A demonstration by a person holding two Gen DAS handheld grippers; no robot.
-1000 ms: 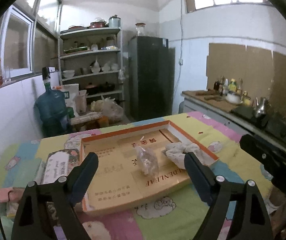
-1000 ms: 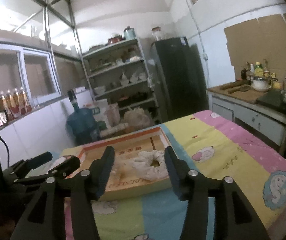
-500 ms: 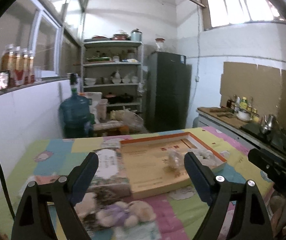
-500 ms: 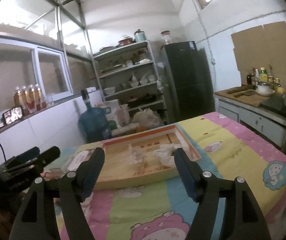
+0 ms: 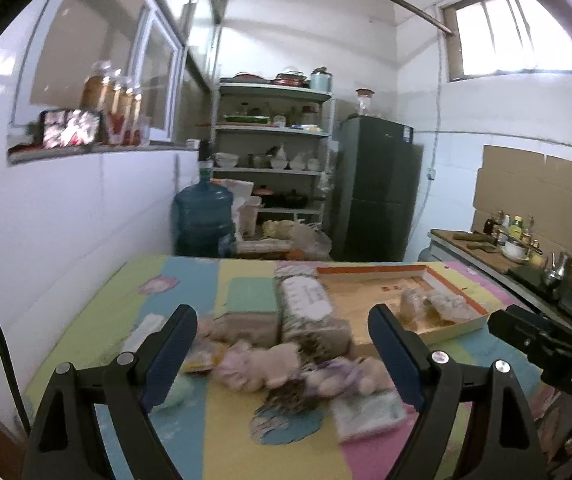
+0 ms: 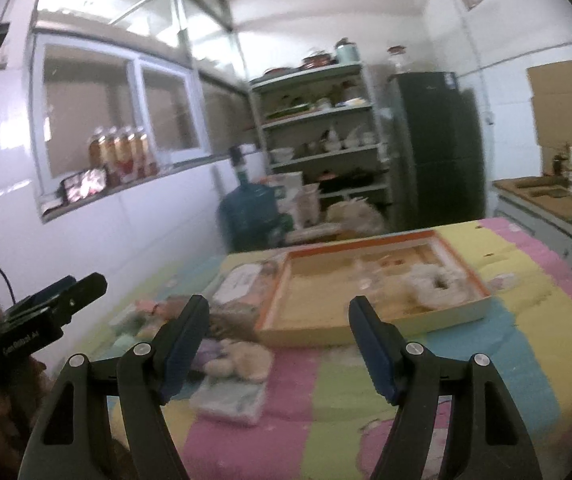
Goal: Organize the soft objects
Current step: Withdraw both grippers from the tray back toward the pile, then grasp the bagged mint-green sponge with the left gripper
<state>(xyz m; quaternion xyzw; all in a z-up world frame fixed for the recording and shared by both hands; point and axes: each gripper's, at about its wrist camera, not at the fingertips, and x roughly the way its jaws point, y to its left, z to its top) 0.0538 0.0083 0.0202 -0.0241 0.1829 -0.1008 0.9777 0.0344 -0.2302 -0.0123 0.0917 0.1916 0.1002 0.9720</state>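
Observation:
A pile of small plush toys lies on the colourful table cover, with a wrapped soft pack behind it. An orange-rimmed shallow box holds a white scrunchie and a clear bag. My left gripper is open and empty, hovering above the plush pile. My right gripper is open and empty, above the table in front of the box; the plush toys lie just left of its middle. A flat tissue pack lies near them.
A white tiled wall borders the table on the left. A blue water jug, shelves and a dark fridge stand beyond the far edge. A counter with bottles is on the right.
Both grippers have pulled back and swung left from the box, so the plush pile and soft pack have come into view. Both stay open and empty.

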